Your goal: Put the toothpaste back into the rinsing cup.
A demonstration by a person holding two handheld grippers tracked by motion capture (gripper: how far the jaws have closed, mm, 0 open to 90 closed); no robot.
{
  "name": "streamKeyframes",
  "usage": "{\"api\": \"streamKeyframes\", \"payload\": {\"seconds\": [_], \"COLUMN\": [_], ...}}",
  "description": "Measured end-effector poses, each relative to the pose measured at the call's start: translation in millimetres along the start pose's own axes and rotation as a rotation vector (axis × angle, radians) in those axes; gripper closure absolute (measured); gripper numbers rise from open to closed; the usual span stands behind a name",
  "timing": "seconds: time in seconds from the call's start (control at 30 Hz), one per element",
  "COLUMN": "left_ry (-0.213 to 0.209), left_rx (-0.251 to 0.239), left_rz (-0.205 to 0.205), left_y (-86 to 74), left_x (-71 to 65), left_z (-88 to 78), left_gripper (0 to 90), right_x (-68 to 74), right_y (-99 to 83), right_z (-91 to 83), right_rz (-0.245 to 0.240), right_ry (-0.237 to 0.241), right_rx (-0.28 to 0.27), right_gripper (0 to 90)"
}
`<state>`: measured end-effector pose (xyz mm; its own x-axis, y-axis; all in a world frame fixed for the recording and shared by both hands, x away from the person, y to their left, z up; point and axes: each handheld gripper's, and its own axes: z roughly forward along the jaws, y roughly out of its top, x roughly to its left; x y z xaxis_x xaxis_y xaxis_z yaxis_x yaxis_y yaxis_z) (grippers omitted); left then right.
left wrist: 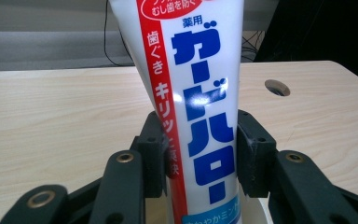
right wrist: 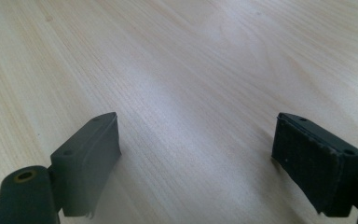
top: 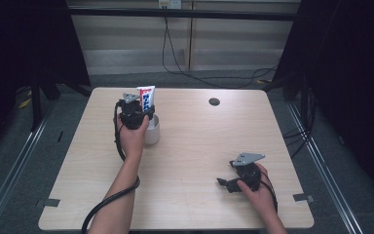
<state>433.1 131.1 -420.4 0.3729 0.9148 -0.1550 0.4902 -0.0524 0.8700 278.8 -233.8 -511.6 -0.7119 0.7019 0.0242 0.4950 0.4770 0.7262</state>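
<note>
Left tongs (left wrist: pixel 199 154) clamp the white, blue-lettered toothpaste tube (left wrist: pixel 191 93) standing in the white cup (top: pixel 152 129); release remains. Right tongs (right wrist: pixel 196 163) rest apart.

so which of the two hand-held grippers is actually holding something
The left hand-held gripper: its pads clamp the upright toothpaste tube standing in the white cup. The right hand-held gripper rests on the table, jaws wide apart with nothing between.

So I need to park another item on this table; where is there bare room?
The table is bare from the white cup rightward to the round hole, and along the near left edge. Crowded: around the cup with the toothpaste tube, and the near right corner by the right hand-held gripper.
</note>
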Motion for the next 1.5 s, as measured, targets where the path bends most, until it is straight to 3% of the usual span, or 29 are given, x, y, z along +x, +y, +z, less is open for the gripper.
{"api": "streamKeyframes", "payload": {"seconds": [1.5], "left_ry": [0.009], "left_rx": [0.061], "left_rz": [0.06], "left_y": [-22.1], "left_x": [-11.0], "left_z": [-0.5], "left_gripper": [56.3], "right_x": [-0.1], "right_y": [0.0], "right_z": [0.1], "right_rz": [0.001], "right_ry": [0.001], "right_rx": [0.0], "right_gripper": [14.5]}}
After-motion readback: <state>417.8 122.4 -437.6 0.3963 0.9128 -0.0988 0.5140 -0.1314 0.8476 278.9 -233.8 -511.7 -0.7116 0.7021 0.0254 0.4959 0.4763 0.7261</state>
